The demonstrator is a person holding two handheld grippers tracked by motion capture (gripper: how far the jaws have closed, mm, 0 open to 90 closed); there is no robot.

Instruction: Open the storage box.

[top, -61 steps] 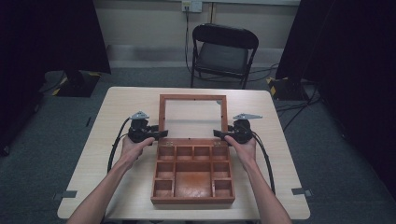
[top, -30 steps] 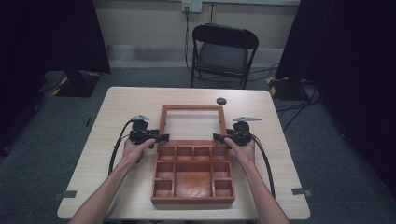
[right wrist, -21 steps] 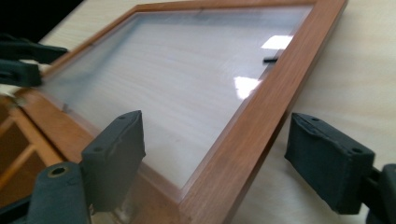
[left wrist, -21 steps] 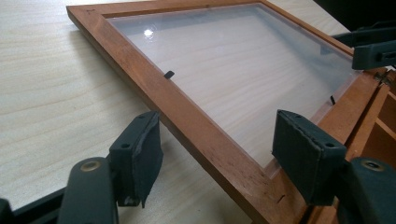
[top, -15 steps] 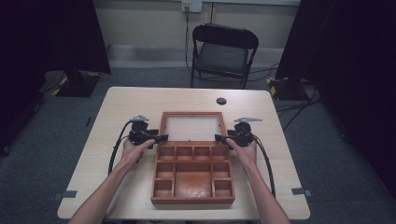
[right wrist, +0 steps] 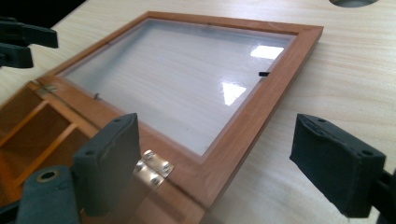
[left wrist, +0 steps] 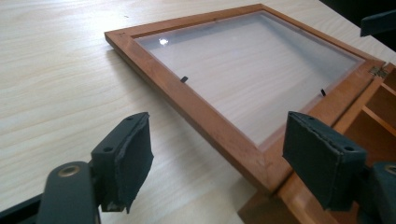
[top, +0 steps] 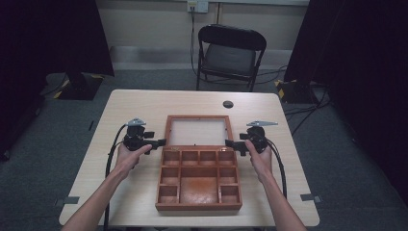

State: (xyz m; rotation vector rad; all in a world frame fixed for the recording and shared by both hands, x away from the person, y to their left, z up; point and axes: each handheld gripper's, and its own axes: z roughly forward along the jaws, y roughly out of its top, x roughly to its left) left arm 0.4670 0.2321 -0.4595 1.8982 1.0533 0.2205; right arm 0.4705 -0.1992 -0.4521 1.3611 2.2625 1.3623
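A dim room with grey carpet and dark curtains surrounds a pale wooden table (top: 144, 110); a black folding chair (top: 230, 53) stands beyond its far edge, and a small round dark grommet (top: 228, 104) is set in the tabletop near that edge. On the table lies an open wooden box (top: 198, 180), its tray divided into small compartments around one larger central one. Its glass-paned lid (top: 197, 131) is folded back flat on the tabletop, joined to the tray's far edge by a brass hinge (right wrist: 153, 171). The left gripper (top: 155, 143), held in the person's left hand (top: 127, 156), sits just beside the lid's left rear corner; in the left gripper view its jaws stand wide apart, straddling the near corner of the lid frame without touching it. The right gripper (top: 233, 143), held in the right hand (top: 257, 155), sits just beside the opposite corner; in the right gripper view its jaws are likewise spread, released, on either side of the frame corner and hinge. Black cables trail from both grippers toward the near table edge.
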